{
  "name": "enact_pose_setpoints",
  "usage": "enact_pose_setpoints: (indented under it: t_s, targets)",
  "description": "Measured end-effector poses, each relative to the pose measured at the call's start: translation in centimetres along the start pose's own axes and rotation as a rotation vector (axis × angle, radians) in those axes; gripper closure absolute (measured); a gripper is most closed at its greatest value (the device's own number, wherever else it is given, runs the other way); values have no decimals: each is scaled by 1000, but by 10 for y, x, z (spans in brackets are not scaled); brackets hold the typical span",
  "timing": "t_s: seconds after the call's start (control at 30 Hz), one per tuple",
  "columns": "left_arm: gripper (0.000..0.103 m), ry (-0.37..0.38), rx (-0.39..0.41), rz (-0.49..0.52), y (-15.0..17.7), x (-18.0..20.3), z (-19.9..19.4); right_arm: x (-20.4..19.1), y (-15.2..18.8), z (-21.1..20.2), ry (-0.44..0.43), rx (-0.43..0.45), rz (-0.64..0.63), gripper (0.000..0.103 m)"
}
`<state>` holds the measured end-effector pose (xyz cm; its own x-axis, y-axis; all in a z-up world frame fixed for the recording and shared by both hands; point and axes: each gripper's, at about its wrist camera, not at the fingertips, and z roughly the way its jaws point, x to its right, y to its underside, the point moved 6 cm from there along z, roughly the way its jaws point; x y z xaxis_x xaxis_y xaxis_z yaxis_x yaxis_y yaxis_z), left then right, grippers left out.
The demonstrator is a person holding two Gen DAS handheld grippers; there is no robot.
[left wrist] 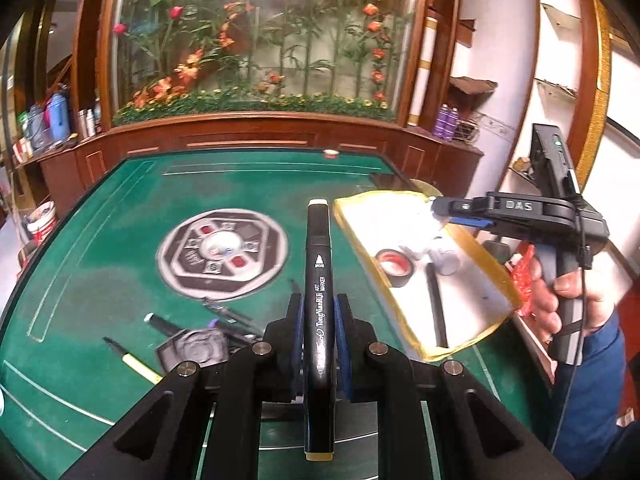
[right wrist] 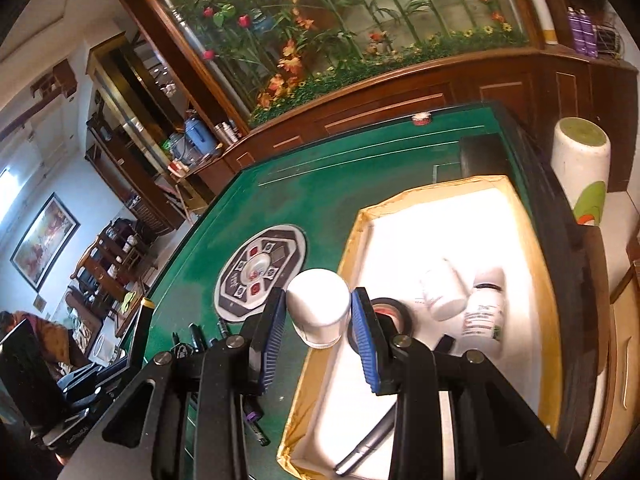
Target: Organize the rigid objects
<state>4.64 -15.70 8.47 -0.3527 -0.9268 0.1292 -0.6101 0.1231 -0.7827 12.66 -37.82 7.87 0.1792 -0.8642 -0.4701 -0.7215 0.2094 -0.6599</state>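
Carrying loads toward the tray point(right wrist: 360, 216), the left claw point(left wrist: 318, 320) clamps a black marker point(left wrist: 318, 280) above the green surface point(left wrist: 120, 240), while the right claw point(right wrist: 319, 312) grips a white bottle point(right wrist: 319, 304) at the tray's edge. Next, probably, each lowers inside and lets go.

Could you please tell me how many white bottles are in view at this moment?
3: one white bottle held in the right gripper; two lying in the tray, one beside the other. More may be hidden.
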Motion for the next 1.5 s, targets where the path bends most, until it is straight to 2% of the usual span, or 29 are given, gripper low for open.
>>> enact_pose_setpoints:
  t_s: [0.27,0.5,0.73,1.5]
  targets:
    - [89,141,-53,22,-6,60,35,31,-2,-8,42,-9,48,70]
    - [89,197,-122,34,-3,108,81,46,4,4,104,-68,46,70]
    - [89,174,-174,31,14,118,111,56,15,23,170,-134,39,70]
    - [89,84,-158,126,37,131,128,70,6,30,221,-43,106,70]
